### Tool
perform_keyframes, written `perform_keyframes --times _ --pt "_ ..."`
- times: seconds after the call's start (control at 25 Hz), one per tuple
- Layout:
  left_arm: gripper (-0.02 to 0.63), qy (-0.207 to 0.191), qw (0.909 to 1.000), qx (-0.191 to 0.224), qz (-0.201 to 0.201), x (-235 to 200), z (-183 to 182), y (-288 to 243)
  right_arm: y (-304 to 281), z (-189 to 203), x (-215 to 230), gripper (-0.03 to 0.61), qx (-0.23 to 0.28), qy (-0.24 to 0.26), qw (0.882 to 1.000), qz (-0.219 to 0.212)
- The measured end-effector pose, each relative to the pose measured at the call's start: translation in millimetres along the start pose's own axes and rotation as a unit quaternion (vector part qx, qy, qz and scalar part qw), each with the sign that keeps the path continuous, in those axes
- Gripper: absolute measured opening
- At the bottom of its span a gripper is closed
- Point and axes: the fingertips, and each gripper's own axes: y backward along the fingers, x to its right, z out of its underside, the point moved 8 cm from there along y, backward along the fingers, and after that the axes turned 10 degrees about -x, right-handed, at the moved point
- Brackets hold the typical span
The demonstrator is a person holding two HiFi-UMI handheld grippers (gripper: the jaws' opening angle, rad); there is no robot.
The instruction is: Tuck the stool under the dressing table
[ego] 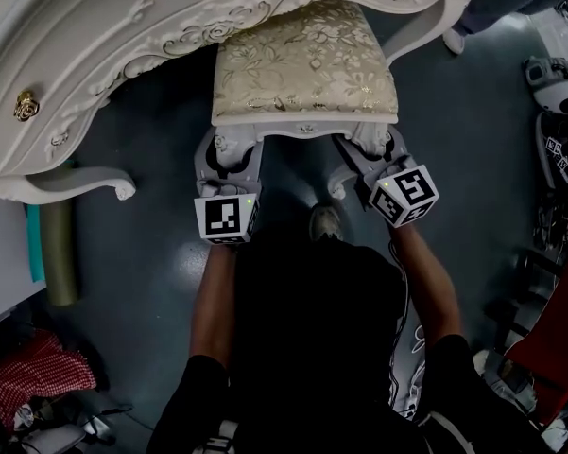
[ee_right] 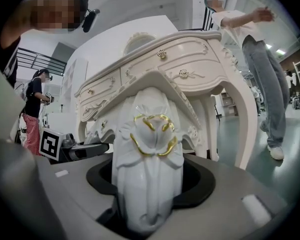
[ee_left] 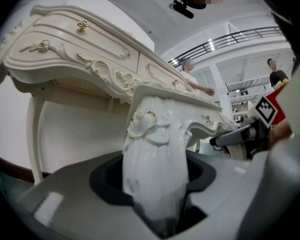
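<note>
The stool [ego: 304,62], with its gold-patterned cushion and carved white frame, stands partly under the white dressing table [ego: 123,26]. My left gripper [ego: 229,152] is shut on the stool's near left leg [ee_left: 154,169]. My right gripper [ego: 369,154] is shut on the near right leg [ee_right: 147,169], whose carved flower has gold trim. In each gripper view the leg fills the gap between the jaws. The far half of the stool is hidden under the tabletop.
The dressing table's curved legs stand at the left [ego: 85,183] and at the far right [ego: 425,28]. A green roll [ego: 60,249] and red checked cloth [ego: 33,372] lie at the left. Equipment [ego: 553,83] is at the right. A person [ee_right: 259,69] stands beside the table.
</note>
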Motion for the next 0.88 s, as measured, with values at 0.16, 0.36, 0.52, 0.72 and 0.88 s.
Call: perform_keyframes --times 0.16,0.36,0.52,0.72,0.88 --pt "0.25 0.004 0.9999 -0.004 -0.012 -2 2 -4 -6 -3 6 0.264 0.004 0.006 1.0 -0.006" --pt "0.25 0.005 0.9996 -0.002 -0.029 -8 0 -11 -20 -8 11 0.264 0.006 0.011 1.0 -0.015" --pt "0.25 0.006 0.9994 -0.002 -0.034 -9 1 -12 -23 -10 14 0.264 0.006 0.015 1.0 -0.02" --pt "0.25 0.002 0.9994 0.007 -0.035 -9 1 -18 -28 -12 20 0.264 0.01 0.018 0.999 -0.024" --pt "0.25 -0.001 0.9991 0.008 -0.041 -14 -1 -28 -40 -14 28 0.264 0.014 0.016 0.999 -0.031"
